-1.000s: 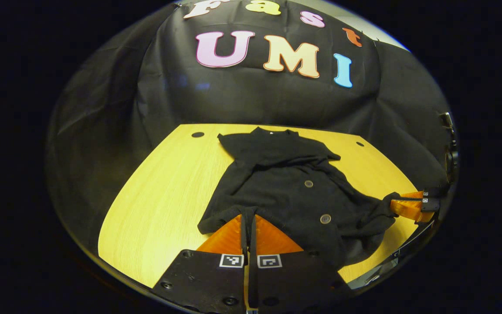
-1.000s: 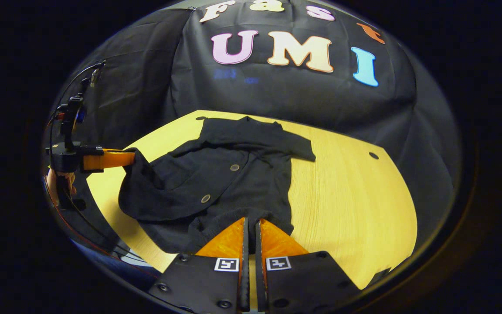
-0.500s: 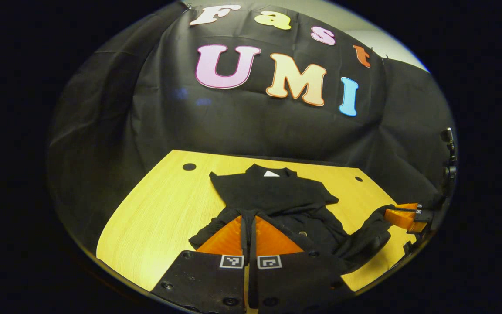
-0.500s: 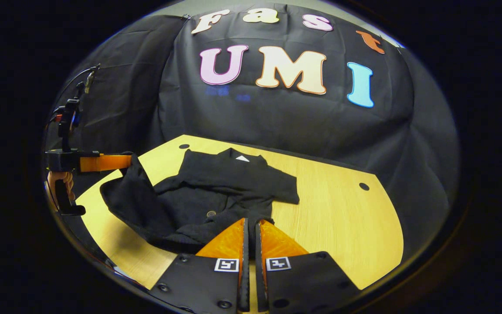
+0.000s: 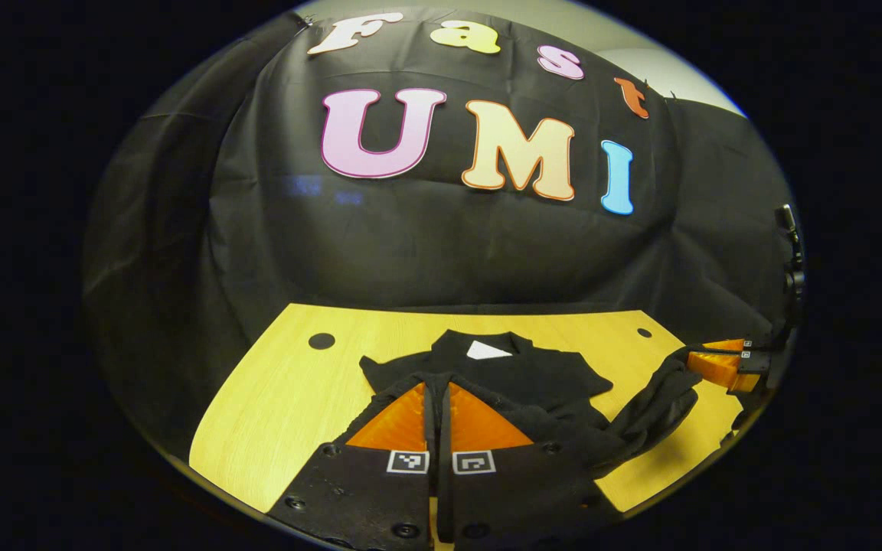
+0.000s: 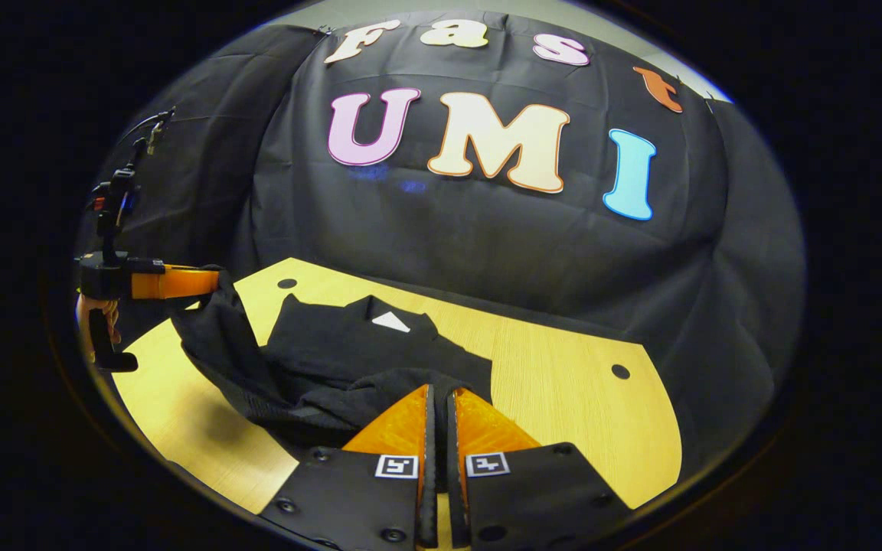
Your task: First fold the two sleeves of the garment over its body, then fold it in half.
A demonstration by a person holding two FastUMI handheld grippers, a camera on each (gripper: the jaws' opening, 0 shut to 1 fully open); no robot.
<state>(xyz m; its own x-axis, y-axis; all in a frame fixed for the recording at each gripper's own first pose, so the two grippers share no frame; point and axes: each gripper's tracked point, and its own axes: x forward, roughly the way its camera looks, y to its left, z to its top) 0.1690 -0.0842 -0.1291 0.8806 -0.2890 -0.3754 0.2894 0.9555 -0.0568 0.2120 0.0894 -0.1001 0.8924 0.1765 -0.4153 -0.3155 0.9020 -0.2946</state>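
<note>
The yellow wood-grain worktop (image 5: 280, 398) with a rounded far edge carries one black knitted garment (image 5: 533, 379), which lies near its middle with the collar toward the booth wall and the hem toward the viewer, so its long axis runs from near to far. Two round dark holes (image 6: 620, 371) sit in the worktop, one near each far corner. The garment's near half is lifted off the surface and drawn up toward the collar, sagging in a loose fold between the two tongs. The left tongs (image 5: 437, 394) are pressed together on the garment's hem at one corner, with cloth bunched around the fingertips; the right tongs (image 6: 437, 398) are likewise pressed together on the hem at the other corner. In the right gripper view, the left tongs (image 6: 211, 281) show farther off, with a hand (image 6: 96, 321) below them. One small white label (image 5: 487, 350) shows inside the collar.
</note>
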